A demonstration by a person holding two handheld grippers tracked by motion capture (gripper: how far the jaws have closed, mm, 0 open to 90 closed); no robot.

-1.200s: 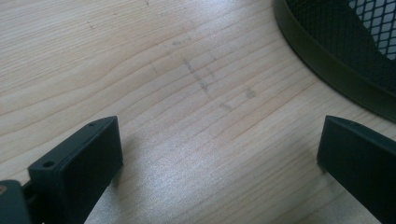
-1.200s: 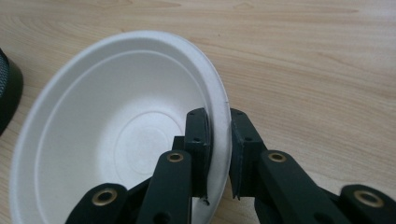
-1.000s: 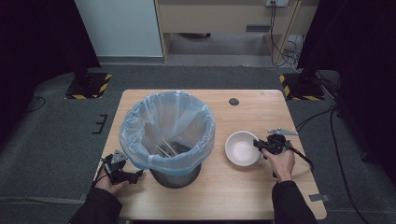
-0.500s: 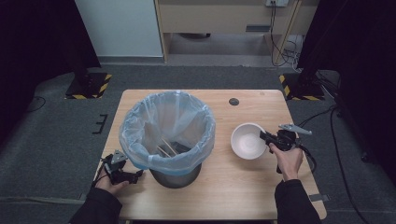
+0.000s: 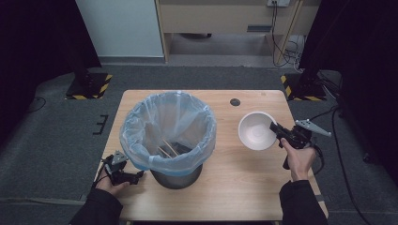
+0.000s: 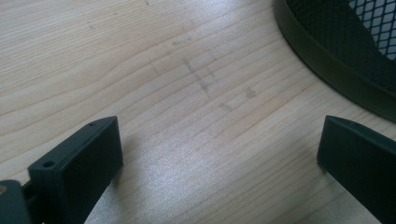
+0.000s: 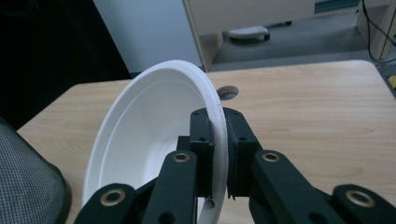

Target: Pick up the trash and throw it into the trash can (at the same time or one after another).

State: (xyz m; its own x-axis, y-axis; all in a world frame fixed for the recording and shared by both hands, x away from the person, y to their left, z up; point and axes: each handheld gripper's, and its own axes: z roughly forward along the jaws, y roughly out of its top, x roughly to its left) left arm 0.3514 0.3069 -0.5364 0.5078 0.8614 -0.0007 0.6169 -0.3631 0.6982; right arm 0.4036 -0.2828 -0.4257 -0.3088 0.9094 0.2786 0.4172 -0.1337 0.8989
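- White bowl point(image 7: 154, 154) is off the table point(image 5: 244, 187), tilted, over its right side, right of the bin point(image 5: 169, 133).
- Your right gripper point(image 7: 218, 154) is clamped on the bowl's rim.
- Bin has a blue bag liner point(image 5: 141, 122); sticks point(image 5: 166, 151) lie inside.
- Your left gripper point(image 6: 219, 158) rests on the table near the bin's base, jaws wide apart, nothing between them.

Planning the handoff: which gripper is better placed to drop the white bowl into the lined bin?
Right, likely. The right gripper is already shut on the white bowl by its rim, beside the bin. The left gripper is open and empty, low at the bin's base.
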